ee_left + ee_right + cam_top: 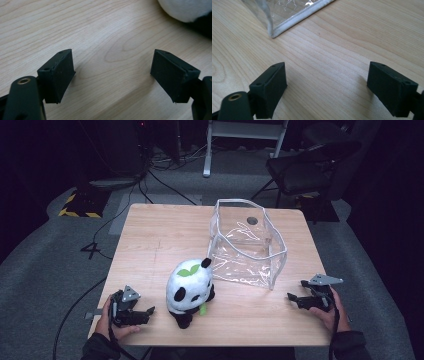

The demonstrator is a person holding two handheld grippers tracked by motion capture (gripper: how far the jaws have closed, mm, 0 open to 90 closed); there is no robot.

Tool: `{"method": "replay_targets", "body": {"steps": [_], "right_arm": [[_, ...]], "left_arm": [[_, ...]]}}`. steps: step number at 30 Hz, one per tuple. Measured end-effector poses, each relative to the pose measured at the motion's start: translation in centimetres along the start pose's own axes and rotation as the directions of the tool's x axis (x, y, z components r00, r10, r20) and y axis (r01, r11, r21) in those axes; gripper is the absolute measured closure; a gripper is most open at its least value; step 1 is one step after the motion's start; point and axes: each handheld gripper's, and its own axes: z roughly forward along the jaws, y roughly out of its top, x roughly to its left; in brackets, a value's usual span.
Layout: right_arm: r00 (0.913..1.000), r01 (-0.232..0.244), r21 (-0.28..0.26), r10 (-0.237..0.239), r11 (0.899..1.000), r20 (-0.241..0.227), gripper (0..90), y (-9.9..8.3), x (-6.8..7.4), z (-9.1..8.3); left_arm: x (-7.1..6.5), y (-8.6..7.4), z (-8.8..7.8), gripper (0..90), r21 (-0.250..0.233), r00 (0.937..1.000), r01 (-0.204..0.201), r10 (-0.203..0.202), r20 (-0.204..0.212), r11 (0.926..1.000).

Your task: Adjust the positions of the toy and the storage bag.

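A plush panda (pixel 190 291) with a green leaf on its head sits near the front middle of the wooden table (pixel 155 240). Behind and right of it stands a clear plastic bag (pixel 247 245) with white edging, its top open. My left gripper (pixel 148 311) rests at the table's front left, open, with bare wood between its jaws; the panda's white and black fur (pixel 185 10) shows just beyond it. My right gripper (pixel 294 296) lies at the front right, open and holding nothing. The bag's bottom corner (pixel 272 33) lies a short way ahead of it.
A dark chair (pixel 310 167) stands beyond the table's far right corner. Cables (pixel 165 180) trail over the grey floor, and a white frame (pixel 245 135) stands at the back. Bare wood spreads left of the panda and bag.
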Motion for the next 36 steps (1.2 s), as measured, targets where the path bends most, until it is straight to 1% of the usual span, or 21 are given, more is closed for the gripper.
{"method": "replay_targets", "body": {"steps": [1, 2, 4, 10, 12, 16, 20, 22, 32, 34, 36], "right_arm": [[1.0, 0.001, 0.0, -0.001, 1.0, -0.001, 16.0, 0.0, 0.0, 0.0], [1.0, 0.0, 0.0, 0.0, 1.0, 0.0, 16.1, 0.0, 0.0, 0.0], [1.0, 0.0, 0.0, 0.0, 1.0, 0.0, 16.0, 0.0, 0.0, 0.0], [1.0, 0.0, 0.0, 0.0, 1.0, 0.0, 16.0, 0.0, 0.0, 0.0], [1.0, 0.001, 0.0, -0.001, 1.0, -0.001, 16.0, 0.0, 0.0, 0.0], [1.0, 0.0, 0.0, 0.0, 1.0, -0.001, 16.0, 0.0, 0.0, 0.0], [1.0, 0.0, 0.0, 0.0, 1.0, -0.001, 16.0, 0.0, 0.0, 0.0], [1.0, 0.0, 0.0, 0.0, 1.0, 0.0, 16.0, 0.0, 0.0, 0.0], [1.0, 0.0, 0.0, 0.0, 1.0, 0.0, 16.0, 0.0, 0.0, 0.0], [1.0, 0.0, 0.0, 0.0, 1.0, -0.001, 16.0, 0.0, 0.0, 0.0], [1.0, 0.001, 0.0, -0.001, 1.0, -0.001, 16.0, 0.0, 0.0, 0.0]], "left_arm": [[-0.1, 0.1, -0.1, 15.6, -0.008, 0.9999, -0.009, 0.009, 0.006, 0.9999], [-0.3, 0.2, -0.3, 17.4, -0.01, 0.9999, -0.011, 0.011, 0.009, 0.9999], [-0.7, 0.4, -0.4, 15.8, -0.019, 0.9996, -0.026, 0.026, 0.006, 0.9995], [-1.7, 0.9, -0.4, 16.7, 0.0, 0.9975, -0.069, 0.069, 0.013, 0.9976], [-1.9, 1.0, -0.5, 16.9, 0.001, 0.9975, -0.07, 0.07, 0.009, 0.9976], [-2.5, 1.3, -0.9, 16.2, -0.023, 0.9967, -0.078, 0.079, 0.019, 0.9967], [-3.2, 1.7, -1.1, 16.2, -0.04, 0.9949, -0.087, 0.089, 0.046, 0.9954], [-3.5, 1.8, -1.2, 16.2, -0.045, 0.9932, -0.1, 0.102, 0.055, 0.994], [-4.8, 2.5, -1.4, 16.0, -0.063, 0.9896, -0.13, 0.133, 0.055, 0.9895], [-5.0, 2.6, -1.5, 16.1, -0.071, 0.9885, -0.132, 0.137, 0.064, 0.9887], [-5.3, 2.7, -1.5, 16.4, -0.073, 0.9869, -0.143, 0.148, 0.065, 0.987]]}}
